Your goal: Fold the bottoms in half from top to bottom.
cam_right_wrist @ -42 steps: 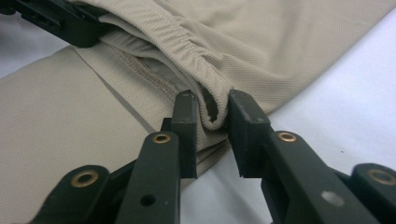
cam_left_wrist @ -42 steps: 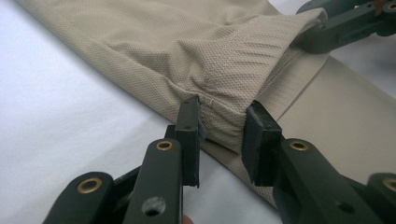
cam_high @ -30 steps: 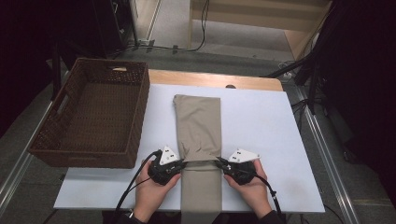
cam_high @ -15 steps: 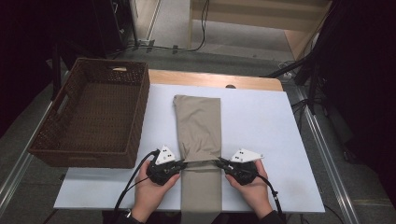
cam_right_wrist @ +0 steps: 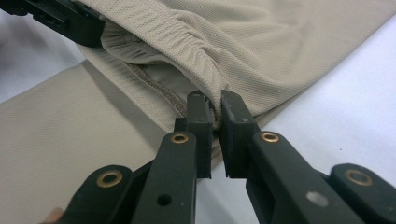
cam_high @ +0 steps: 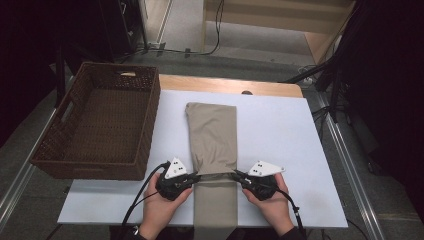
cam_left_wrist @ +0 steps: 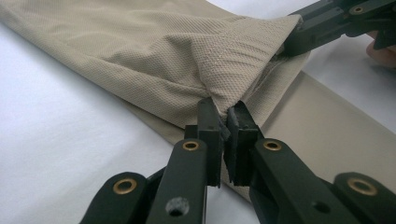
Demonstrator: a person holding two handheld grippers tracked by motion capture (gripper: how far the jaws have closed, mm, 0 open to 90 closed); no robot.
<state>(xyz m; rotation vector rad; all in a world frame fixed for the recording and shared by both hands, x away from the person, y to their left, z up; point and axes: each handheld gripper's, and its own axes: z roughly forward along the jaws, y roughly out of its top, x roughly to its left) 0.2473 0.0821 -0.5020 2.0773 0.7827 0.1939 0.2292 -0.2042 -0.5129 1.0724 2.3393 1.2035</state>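
Observation:
Beige trousers (cam_high: 212, 137) lie lengthwise on the white table cover (cam_high: 280, 125), folded back on themselves near the front. My left gripper (cam_high: 196, 178) is shut on the left corner of the elastic waistband (cam_left_wrist: 233, 70), pinched just above the lower layer. On the other side my right gripper (cam_high: 236, 175) is shut on the waistband's right corner (cam_right_wrist: 187, 44). In the left gripper view my own jaws meet at the left gripper (cam_left_wrist: 223, 109) and the other gripper's black jaws show at top right. The right gripper (cam_right_wrist: 214, 108) clamps gathered fabric in its own view.
A brown wicker basket (cam_high: 60, 150) stands at the table's left, its inside bare. A wooden strip (cam_high: 230, 85) runs along the table's far edge. Cables trail from both grippers toward the front. White cover lies open to the right of the trousers.

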